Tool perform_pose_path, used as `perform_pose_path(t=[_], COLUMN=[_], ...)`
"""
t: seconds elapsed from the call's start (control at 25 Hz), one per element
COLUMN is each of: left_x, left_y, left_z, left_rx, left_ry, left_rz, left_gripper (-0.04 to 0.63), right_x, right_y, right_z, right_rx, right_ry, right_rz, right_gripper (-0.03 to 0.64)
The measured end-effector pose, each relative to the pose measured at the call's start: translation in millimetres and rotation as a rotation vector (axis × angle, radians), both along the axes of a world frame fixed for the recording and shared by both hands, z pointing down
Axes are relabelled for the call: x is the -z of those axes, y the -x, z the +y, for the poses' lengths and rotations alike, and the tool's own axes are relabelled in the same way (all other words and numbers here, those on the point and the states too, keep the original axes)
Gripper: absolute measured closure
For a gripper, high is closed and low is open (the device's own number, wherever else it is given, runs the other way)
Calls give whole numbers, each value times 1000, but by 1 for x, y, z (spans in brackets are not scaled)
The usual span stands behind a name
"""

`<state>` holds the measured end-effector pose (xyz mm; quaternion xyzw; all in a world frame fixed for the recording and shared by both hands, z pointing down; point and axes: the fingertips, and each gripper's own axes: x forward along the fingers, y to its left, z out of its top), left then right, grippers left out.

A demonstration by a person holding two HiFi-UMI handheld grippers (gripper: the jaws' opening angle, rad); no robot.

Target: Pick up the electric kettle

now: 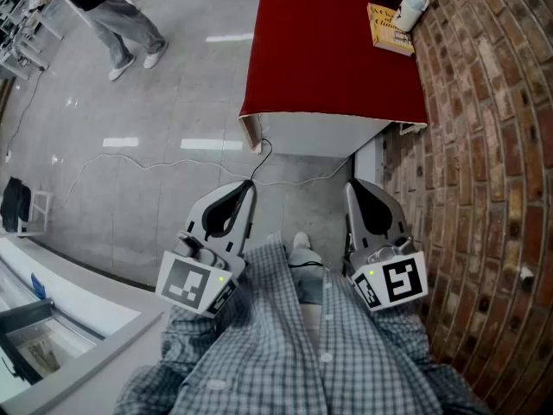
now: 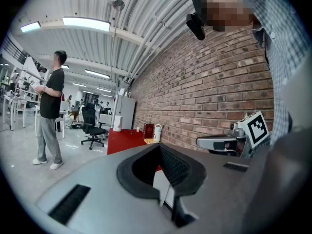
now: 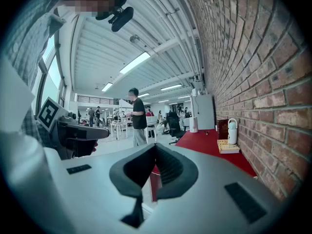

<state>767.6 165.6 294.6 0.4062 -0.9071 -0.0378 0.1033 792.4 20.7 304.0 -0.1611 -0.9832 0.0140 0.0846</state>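
Observation:
The white electric kettle [image 1: 412, 9] stands at the far right of a red table [image 1: 328, 50], next to the brick wall, with a yellow book [image 1: 390, 29] lying beside it. It looks small and distant in the left gripper view [image 2: 157, 133] and in the right gripper view [image 3: 232, 130]. My left gripper [image 1: 248, 188] and right gripper [image 1: 354, 186] are held side by side close to my body, well short of the table and pointing toward it. Both have their jaws together with nothing between them [image 2: 160, 147] [image 3: 156, 146].
A brick wall [image 1: 484, 145] runs along the right. A person [image 1: 121, 15] stands on the grey floor at the far left. A thin cable [image 1: 173, 164] trails across the floor to the table's near end. An office chair [image 2: 92, 126] stands beyond the table.

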Motion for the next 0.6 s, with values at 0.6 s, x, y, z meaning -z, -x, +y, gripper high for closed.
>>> perform_pose_path(t=[0.6], left_x=[7], left_y=[14], left_z=[18], left_rx=[40], left_ry=[-11], left_rz=[-20], left_gripper=[594], right_x=[4], right_y=[6], right_z=[18], right_rx=[21], right_ry=[-25], right_rz=[-22], right_gripper=[611])
